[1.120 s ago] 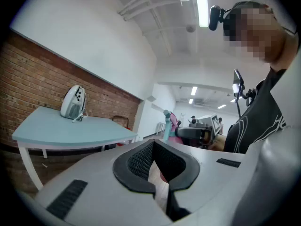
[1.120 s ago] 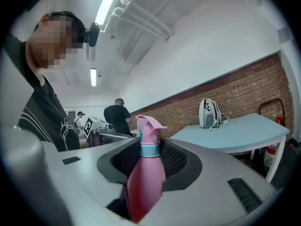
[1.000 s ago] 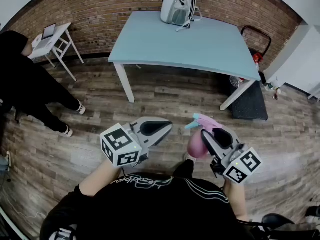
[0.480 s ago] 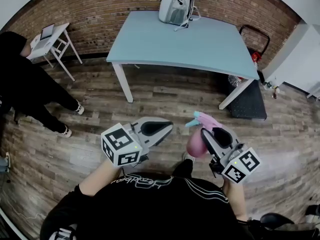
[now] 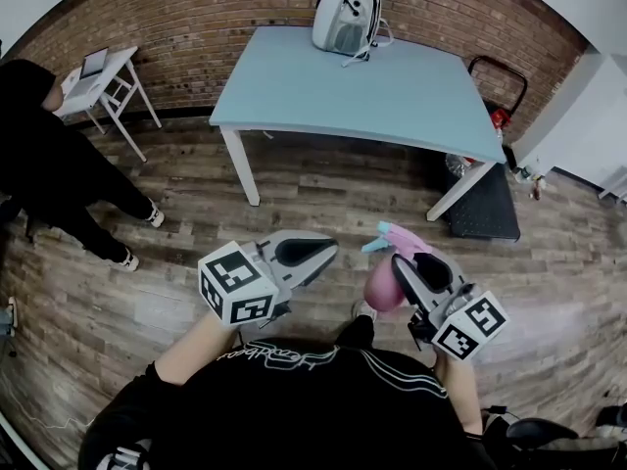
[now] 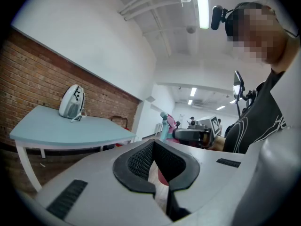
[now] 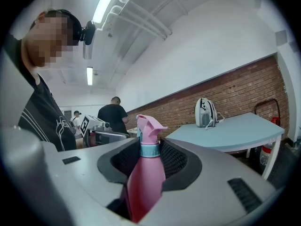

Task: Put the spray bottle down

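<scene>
A pink spray bottle (image 5: 382,284) with a teal collar and pink trigger head is clamped upright in my right gripper (image 5: 411,262), held in the air over the wooden floor in front of me. In the right gripper view the bottle (image 7: 145,175) fills the gap, and the black pads of that gripper (image 7: 150,147) press on both its sides. My left gripper (image 5: 328,246) is level beside it, to the left, with its tips together and nothing held. In the left gripper view, that gripper (image 6: 153,145) shows only a narrow slit between the pads.
A light blue table (image 5: 392,96) stands ahead by the brick wall, with a white-grey backpack (image 5: 345,13) at its far edge. A person in black (image 5: 49,155) stands at left near a small white desk (image 5: 98,76). A black mat (image 5: 485,204) lies at right.
</scene>
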The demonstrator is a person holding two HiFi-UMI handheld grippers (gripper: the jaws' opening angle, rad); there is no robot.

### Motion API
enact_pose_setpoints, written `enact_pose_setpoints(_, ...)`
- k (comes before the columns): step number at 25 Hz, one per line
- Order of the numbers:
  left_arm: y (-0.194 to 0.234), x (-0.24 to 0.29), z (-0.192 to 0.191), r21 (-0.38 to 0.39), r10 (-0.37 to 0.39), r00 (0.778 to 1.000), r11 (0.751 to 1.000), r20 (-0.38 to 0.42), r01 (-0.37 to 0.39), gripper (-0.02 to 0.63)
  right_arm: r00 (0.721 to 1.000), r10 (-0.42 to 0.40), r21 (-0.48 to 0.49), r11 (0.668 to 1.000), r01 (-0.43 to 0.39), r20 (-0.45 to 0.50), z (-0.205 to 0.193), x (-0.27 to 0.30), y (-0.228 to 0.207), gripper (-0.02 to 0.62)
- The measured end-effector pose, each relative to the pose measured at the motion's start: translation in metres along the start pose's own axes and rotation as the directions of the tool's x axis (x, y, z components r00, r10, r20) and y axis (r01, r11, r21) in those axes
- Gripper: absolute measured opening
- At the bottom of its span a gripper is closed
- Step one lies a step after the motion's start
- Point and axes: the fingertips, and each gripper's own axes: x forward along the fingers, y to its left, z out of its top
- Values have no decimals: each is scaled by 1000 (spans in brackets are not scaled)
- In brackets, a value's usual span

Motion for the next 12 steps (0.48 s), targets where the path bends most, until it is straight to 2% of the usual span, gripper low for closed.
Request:
enact_pose_setpoints(8, 17, -10, 9, -26, 16, 1000, 1000, 18, -16, 8, 1000, 23, -6, 1000, -23, -4, 8, 21, 0, 132)
enact_pose_setpoints(12, 32, -1, 8, -48, 26, 1000, 999, 14, -25, 8, 999, 36, 12, 999, -35, -19, 4, 33, -14, 132)
